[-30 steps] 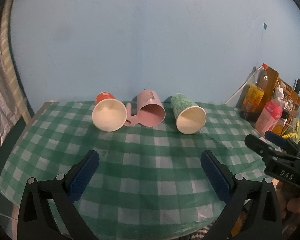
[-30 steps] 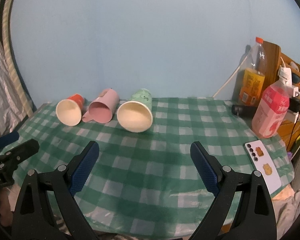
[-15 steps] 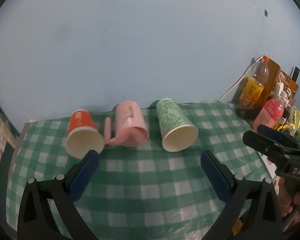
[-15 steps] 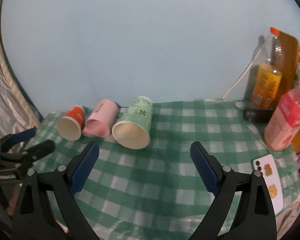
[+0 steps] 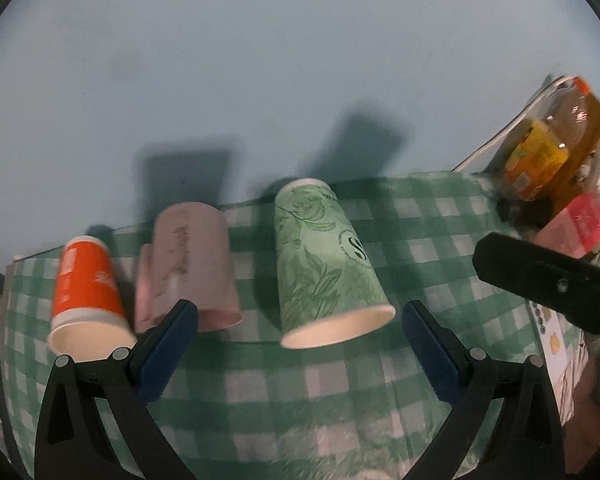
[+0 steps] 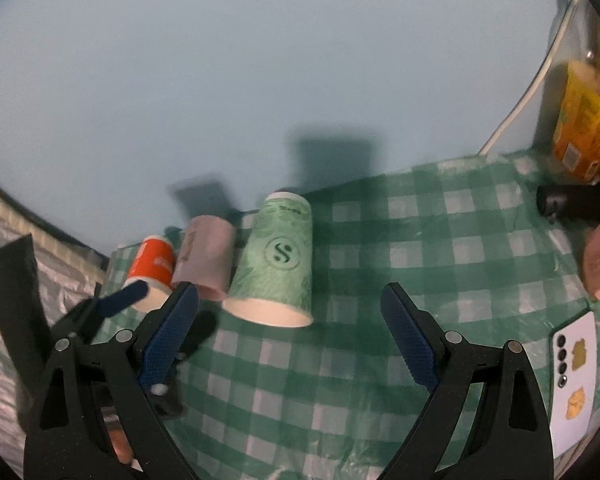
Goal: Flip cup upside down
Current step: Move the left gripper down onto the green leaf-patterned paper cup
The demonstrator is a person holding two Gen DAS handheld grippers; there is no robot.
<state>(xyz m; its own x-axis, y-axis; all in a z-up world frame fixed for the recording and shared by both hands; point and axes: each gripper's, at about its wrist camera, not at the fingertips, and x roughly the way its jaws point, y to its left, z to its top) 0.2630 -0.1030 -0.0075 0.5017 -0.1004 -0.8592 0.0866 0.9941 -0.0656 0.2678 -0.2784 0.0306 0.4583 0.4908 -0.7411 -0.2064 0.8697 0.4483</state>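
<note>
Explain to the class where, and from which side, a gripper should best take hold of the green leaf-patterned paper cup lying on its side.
Probably grip the green leaf-patterned paper cup across its tapered wall at mid-length, coming from above. It lies with its open rim toward the camera, and the pink mug crowds its left side.

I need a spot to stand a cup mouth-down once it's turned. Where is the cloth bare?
Bare checks lie in front of the green cup, stretching right toward the phone. More open cloth lies behind, between that cup and the juice bottle. Crowded: the left, where orange cup, pink mug and green cup lie close together.
</note>
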